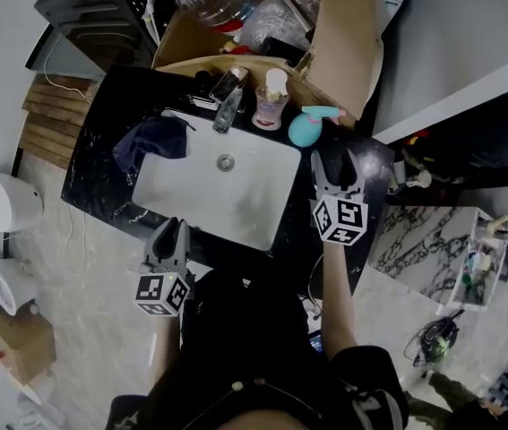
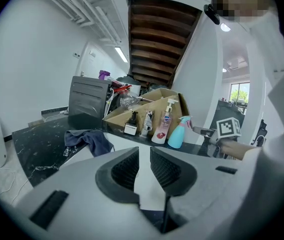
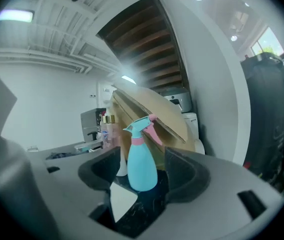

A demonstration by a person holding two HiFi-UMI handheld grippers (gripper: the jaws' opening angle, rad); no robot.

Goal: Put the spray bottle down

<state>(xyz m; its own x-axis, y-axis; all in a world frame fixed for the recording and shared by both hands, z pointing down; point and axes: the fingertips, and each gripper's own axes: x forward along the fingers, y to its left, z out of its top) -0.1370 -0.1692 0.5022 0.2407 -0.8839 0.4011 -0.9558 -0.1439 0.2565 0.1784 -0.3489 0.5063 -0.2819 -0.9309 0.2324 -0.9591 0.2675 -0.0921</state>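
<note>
The teal spray bottle (image 1: 305, 128) with a pink trigger stands upright on the black countertop (image 1: 101, 150), at the far right corner of the sink. In the right gripper view the bottle (image 3: 142, 166) stands framed between the two wide-spread jaws, and neither pad touches it. My right gripper (image 1: 336, 158) is open, its tips just short of the bottle. My left gripper (image 1: 171, 227) hovers at the sink's near edge. Its jaws stand a narrow gap apart with nothing between them (image 2: 144, 156). From the left gripper view the bottle (image 2: 177, 133) shows at the back right.
A white sink basin (image 1: 236, 195) fills the countertop's middle, with a faucet (image 1: 227, 106) and a pink soap pump bottle (image 1: 271, 97) behind it. A dark cloth (image 1: 150, 141) lies at the left. An open cardboard box (image 1: 343, 43) stands behind the spray bottle. A toilet (image 1: 3, 200) is at the far left.
</note>
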